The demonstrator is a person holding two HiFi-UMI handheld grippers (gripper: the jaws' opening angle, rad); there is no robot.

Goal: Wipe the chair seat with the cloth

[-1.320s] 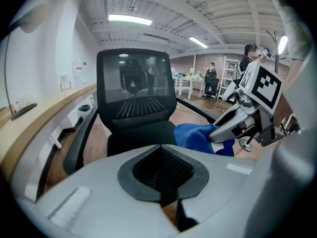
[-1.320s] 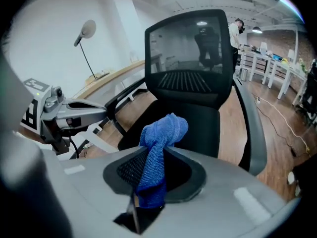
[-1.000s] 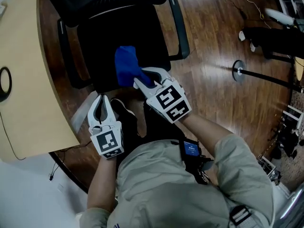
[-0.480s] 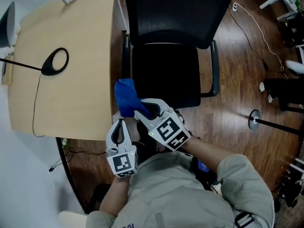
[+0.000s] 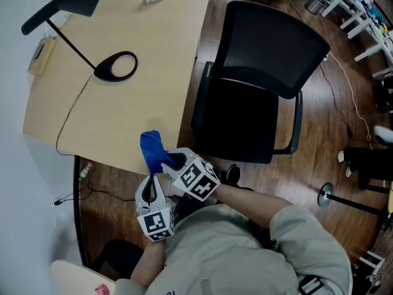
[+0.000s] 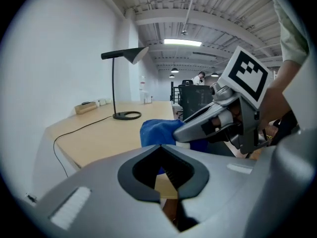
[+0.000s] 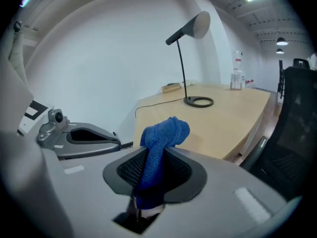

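Observation:
A blue cloth (image 5: 151, 149) hangs bunched from my right gripper (image 5: 171, 160), which is shut on it above the near edge of the wooden desk (image 5: 123, 112). In the right gripper view the cloth (image 7: 161, 133) rises out between the jaws of that gripper (image 7: 156, 148). The black office chair stands to the right, its seat (image 5: 236, 118) bare and apart from both grippers. My left gripper (image 5: 151, 178) sits just below the cloth with its jaws shut and nothing between them; its tips (image 6: 161, 146) point at the cloth (image 6: 156, 132).
A black desk lamp with a ring base (image 5: 115, 66) and its cable stand on the desk, with a small box (image 5: 40, 54) at its left edge. A stand with a round foot (image 5: 325, 195) sits on the wooden floor right of the chair. White racks fill the top right.
The right gripper has carried the cloth leftward off the front of the chair seat to the desk's near edge. The left gripper has followed beside it, and the head view has swung left.

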